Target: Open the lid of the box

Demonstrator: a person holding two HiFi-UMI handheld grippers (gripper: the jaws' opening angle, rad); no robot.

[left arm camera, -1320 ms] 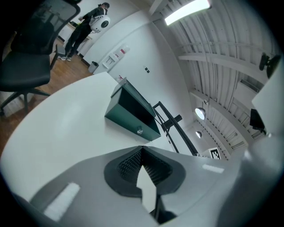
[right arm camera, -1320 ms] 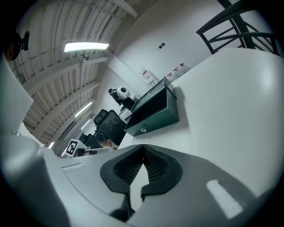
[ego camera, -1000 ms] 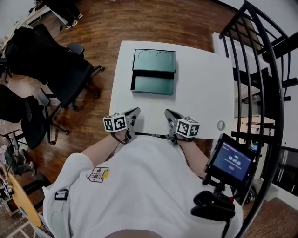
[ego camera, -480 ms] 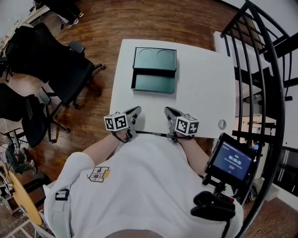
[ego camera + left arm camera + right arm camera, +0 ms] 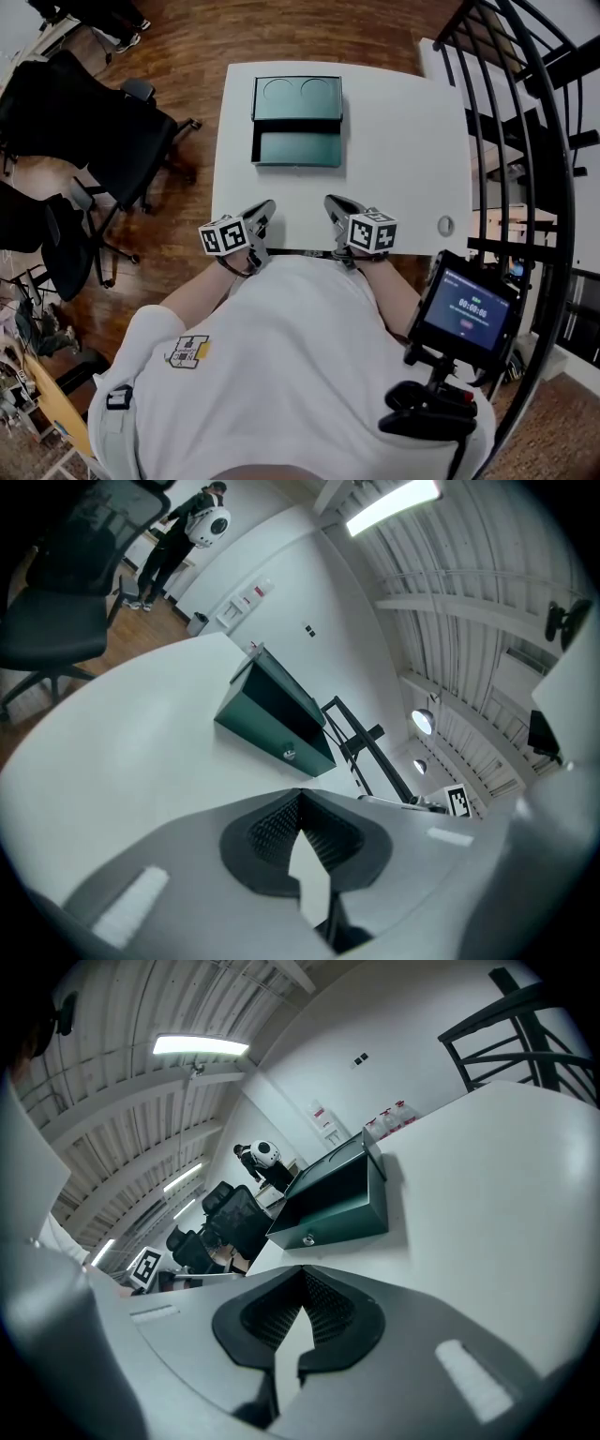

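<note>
One box (image 5: 295, 150), lid (image 5: 297, 98) open; left hand-held gripper (image 5: 266, 206), right hand-held gripper (image 5: 331, 201) closed.

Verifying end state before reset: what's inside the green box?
The box is open; its floor looks bare, nothing on it. The lid shows two round recesses on its inner face. The strip nearest the lid is shadowed, so something small there can't be ruled out.

Bright, even light comes from ceiling strip lamps (image 5: 392, 505) high above and ahead of the left gripper (image 5: 300, 803). The white table (image 5: 403, 141) ahead looks slightly washed out; the box (image 5: 295, 122) throws a soft shadow. Strong fisheye bending marks every view; both gripper views have dark corners.
</note>
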